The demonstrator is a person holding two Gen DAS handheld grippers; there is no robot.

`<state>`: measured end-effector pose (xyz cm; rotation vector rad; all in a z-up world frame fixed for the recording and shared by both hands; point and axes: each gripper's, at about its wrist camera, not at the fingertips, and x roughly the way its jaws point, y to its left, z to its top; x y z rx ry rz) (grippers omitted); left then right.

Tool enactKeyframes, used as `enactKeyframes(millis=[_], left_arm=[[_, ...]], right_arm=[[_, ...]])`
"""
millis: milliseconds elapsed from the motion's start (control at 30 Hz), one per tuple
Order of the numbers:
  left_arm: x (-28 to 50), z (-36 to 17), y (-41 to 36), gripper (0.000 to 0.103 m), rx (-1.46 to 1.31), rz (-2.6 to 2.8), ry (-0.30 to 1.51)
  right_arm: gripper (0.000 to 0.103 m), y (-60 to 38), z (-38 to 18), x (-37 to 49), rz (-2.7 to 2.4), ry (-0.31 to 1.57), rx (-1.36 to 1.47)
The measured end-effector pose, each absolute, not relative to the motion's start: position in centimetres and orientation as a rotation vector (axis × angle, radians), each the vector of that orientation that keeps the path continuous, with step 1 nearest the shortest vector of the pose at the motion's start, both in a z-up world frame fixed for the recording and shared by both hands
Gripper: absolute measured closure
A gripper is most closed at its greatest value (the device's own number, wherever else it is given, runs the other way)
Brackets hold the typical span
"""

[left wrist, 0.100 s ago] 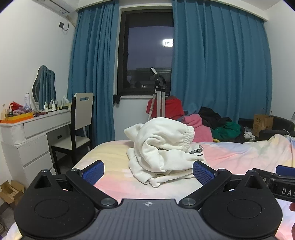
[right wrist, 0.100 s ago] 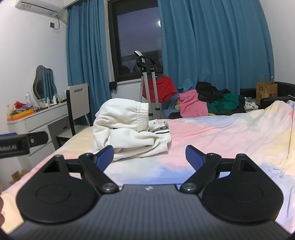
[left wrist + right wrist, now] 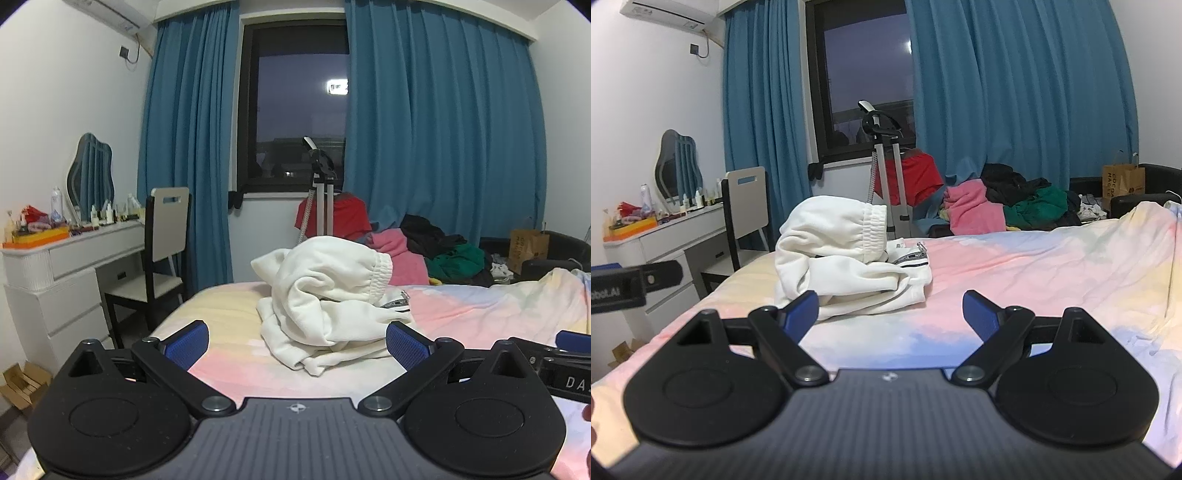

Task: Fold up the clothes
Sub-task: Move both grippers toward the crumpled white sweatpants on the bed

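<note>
blue curtains (image 3: 443, 147), dark window (image 3: 295, 122), white dresser (image 3: 55, 280)

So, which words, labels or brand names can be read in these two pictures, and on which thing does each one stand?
"DAS", cut off by the frame edge: on the right gripper body, seen in the left wrist view.
"obot.AI", start cut off: on the left gripper body, seen in the right wrist view.
Print on the brown paper bag: too blurred to read.
Lettering on the white garment's black band: too small to read.

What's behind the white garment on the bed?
Behind the white garment stand a tripod and a red cloth, with a clothes pile to the right. The tripod's lower legs and the floor are hidden.
</note>
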<state>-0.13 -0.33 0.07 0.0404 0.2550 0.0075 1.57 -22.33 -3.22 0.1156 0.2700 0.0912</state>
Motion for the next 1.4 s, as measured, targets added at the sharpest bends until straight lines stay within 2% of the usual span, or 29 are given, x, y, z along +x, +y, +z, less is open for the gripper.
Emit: enactKeyframes(millis=[1400], left_arm=[[-0.6,-1.0,-1.1,0.0,0.042,0.061,0.251]], right_arm=[[0.017,-21.9,-3.4,1.2,0.06,0.228,0.065]])
